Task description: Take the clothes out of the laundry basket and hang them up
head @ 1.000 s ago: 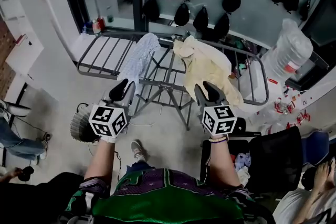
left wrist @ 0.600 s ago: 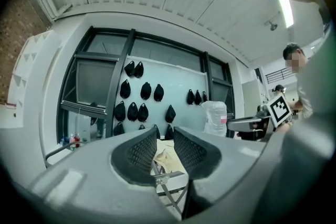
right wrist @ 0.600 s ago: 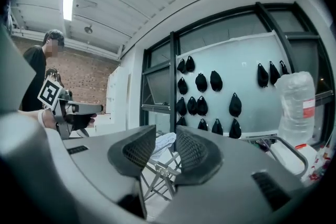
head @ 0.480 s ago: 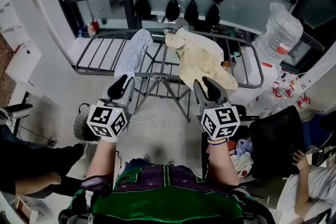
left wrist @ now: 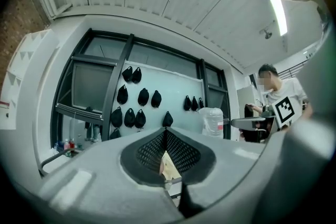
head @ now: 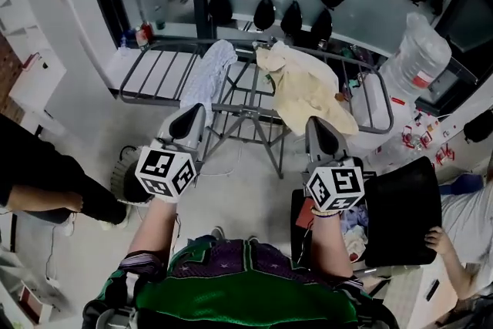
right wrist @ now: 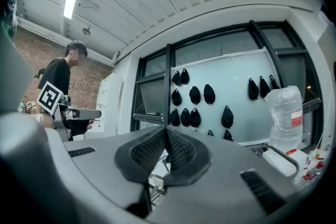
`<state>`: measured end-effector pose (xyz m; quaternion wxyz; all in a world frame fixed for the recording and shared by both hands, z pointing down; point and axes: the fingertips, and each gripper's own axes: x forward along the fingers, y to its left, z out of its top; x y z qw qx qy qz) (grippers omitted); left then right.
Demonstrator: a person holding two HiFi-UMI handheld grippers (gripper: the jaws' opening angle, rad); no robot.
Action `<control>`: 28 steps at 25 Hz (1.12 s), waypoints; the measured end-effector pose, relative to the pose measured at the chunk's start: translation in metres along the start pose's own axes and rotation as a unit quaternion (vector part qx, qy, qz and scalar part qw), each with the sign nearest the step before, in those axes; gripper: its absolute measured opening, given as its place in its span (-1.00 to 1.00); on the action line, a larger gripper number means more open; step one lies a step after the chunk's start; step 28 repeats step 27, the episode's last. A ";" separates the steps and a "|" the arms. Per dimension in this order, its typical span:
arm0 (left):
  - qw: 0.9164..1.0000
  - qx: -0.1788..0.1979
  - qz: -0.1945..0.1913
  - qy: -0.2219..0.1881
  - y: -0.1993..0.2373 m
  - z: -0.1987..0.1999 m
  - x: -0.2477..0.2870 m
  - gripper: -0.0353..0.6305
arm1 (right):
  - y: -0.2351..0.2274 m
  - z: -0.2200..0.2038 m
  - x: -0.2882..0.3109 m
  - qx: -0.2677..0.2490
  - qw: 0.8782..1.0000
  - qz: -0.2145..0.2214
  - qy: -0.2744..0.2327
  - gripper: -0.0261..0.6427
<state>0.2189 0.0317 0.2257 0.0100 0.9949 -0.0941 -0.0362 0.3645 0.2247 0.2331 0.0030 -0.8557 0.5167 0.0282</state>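
A folding drying rack (head: 248, 113) stands ahead of me. A pale blue-white garment (head: 208, 77) hangs over its left half and a yellow garment (head: 304, 92) over its right half. My left gripper (head: 191, 115) is held level in front of the rack, short of the pale garment. Its jaws have just been closing and are shut with nothing between them (left wrist: 165, 136). My right gripper (head: 320, 129) hovers near the yellow garment's lower edge, and its jaws (right wrist: 165, 136) have likewise just closed, empty. Loose clothes (head: 356, 226) lie in a dark container beside my right forearm.
A person in black (head: 46, 181) stands close at the left, next to a round wire basket (head: 123, 182). At the right are a large water jug (head: 420, 62), a black chair (head: 404, 208) and another person's hand (head: 433, 239). Dark caps (head: 266, 11) hang on the wall behind the rack.
Both grippers' jaws have gone from open to shut, empty. Both hands have lifted a little in front of the rack. A person in black has come closer at the left.
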 end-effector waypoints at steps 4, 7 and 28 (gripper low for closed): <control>1.000 0.005 -0.004 -0.002 0.004 0.003 -0.006 -0.84 | 0.004 0.002 0.002 0.002 1.000 -0.011 -0.003 -0.93; 1.000 0.008 -0.006 -0.002 0.007 0.004 -0.007 -0.84 | 0.008 0.003 0.005 0.000 1.000 -0.010 0.001 -0.93; 1.000 0.013 -0.012 -0.008 0.011 0.007 0.001 -0.84 | 0.006 0.004 0.014 -0.003 1.000 -0.014 0.005 -0.92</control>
